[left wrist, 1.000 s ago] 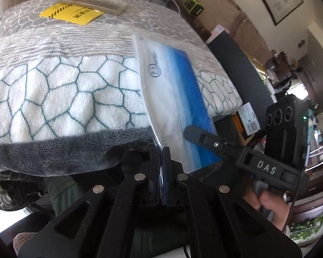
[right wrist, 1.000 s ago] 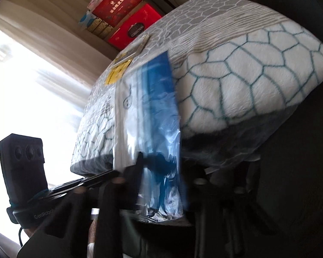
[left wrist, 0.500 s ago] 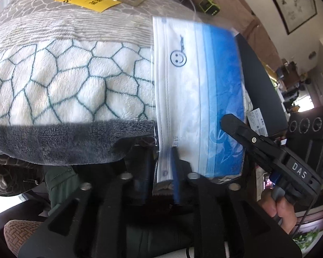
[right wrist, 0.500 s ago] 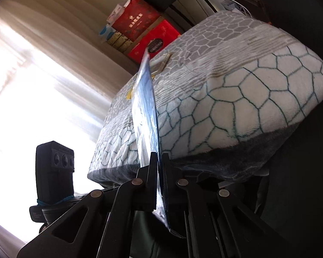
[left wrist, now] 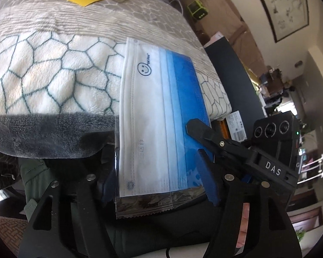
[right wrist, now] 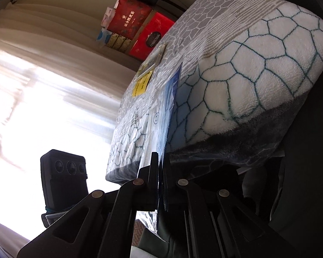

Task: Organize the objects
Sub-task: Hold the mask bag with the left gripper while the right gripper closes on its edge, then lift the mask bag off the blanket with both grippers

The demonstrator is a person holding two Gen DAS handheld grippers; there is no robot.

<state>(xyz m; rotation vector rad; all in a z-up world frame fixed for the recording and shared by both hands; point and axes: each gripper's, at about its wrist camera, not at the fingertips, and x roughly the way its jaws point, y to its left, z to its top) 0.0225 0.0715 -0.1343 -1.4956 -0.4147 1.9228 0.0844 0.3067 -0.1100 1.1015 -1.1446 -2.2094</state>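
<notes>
One clear sleeve (left wrist: 159, 133) holds a blue-and-white face mask (left wrist: 161, 116), lying half on the blanket-covered bench (left wrist: 53, 75). My right claw (right wrist: 160, 185) is clenched on the sleeve's edge; my left claw (left wrist: 157, 185) is spread wide, released, straddling its lower end.

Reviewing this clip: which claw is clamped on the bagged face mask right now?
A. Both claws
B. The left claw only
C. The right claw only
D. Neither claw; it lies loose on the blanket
C. In the right wrist view the right claw is shut on the edge of the bagged face mask, while the left claw stands open around the bag without gripping it.
</notes>
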